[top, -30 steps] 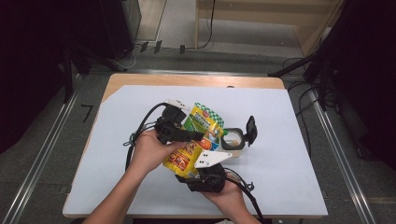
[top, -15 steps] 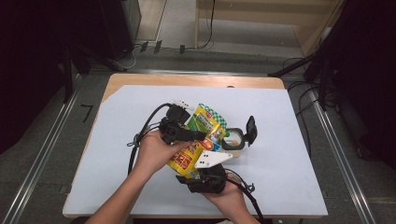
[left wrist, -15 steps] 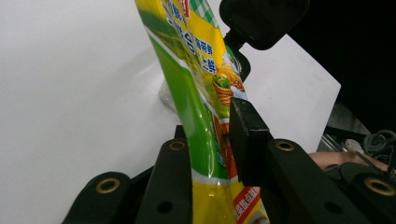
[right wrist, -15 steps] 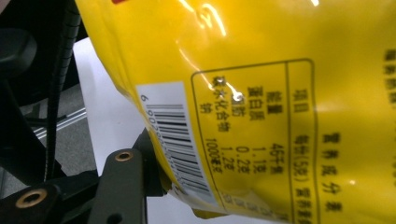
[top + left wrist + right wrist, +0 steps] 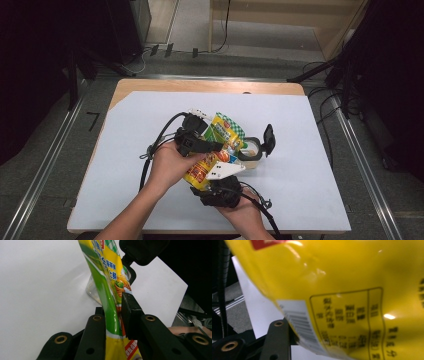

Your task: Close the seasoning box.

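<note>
A yellow and green snack bag (image 5: 223,136) is held tilted above the middle of the table. My left gripper (image 5: 219,146) is shut on it partway up; in the left gripper view the bag (image 5: 110,277) runs edge-on between the two jaws. My right gripper (image 5: 212,177) is at the bag's lower end. In the right gripper view the bag's yellow back with a barcode (image 5: 352,290) covers one jaw, and the other finger (image 5: 277,337) presses its corner. A clear jar (image 5: 250,150) with an open black hinged lid (image 5: 269,139) stands just right of the bag.
A white sheet (image 5: 310,125) covers the wooden table (image 5: 200,85). Black cables (image 5: 160,137) loop off my left gripper on the left. Dark equipment and floor cables surround the table.
The left hand and the bag have shifted slightly right, toward the jar. The right gripper has stayed in place.
</note>
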Action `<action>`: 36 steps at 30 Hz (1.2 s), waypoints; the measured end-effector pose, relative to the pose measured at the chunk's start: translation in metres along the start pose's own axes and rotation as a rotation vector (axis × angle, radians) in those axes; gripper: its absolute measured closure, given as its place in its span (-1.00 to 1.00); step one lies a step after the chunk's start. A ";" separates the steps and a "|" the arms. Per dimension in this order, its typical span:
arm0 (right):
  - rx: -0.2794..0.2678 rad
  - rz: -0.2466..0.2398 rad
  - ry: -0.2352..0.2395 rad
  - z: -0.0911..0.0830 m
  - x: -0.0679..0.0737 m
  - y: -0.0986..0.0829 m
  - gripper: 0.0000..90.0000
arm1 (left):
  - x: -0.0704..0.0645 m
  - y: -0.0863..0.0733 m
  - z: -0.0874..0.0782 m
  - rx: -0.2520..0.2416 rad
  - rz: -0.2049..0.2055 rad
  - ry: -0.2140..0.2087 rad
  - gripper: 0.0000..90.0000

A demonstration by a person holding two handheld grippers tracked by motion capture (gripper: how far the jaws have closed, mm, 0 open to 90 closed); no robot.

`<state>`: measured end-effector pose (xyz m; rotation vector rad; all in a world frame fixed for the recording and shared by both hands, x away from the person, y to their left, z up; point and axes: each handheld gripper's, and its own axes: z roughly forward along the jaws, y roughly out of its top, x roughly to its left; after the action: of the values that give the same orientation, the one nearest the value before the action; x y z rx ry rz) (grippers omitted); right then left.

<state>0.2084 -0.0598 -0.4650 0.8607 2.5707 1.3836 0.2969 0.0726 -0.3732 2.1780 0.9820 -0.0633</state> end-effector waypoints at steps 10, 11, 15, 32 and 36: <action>-0.019 0.021 0.054 -0.003 -0.002 0.000 0.44 | 0.003 0.000 0.000 0.002 -0.025 -0.034 0.81; -0.027 0.023 0.060 -0.003 -0.003 0.000 0.44 | 0.004 0.000 0.000 0.004 -0.035 -0.044 0.80; -0.052 0.047 0.091 -0.006 -0.004 0.000 0.46 | 0.008 -0.001 0.001 0.022 -0.051 -0.086 0.78; -0.090 0.072 0.185 -0.010 -0.008 0.000 0.49 | 0.013 0.001 0.003 0.082 -0.012 -0.155 0.49; -0.100 0.069 0.194 -0.012 -0.009 0.001 0.50 | 0.013 0.001 0.004 0.080 -0.052 -0.169 0.42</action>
<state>0.2118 -0.0731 -0.4588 0.8454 2.6031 1.6776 0.3078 0.0776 -0.3801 2.1781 0.9540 -0.3111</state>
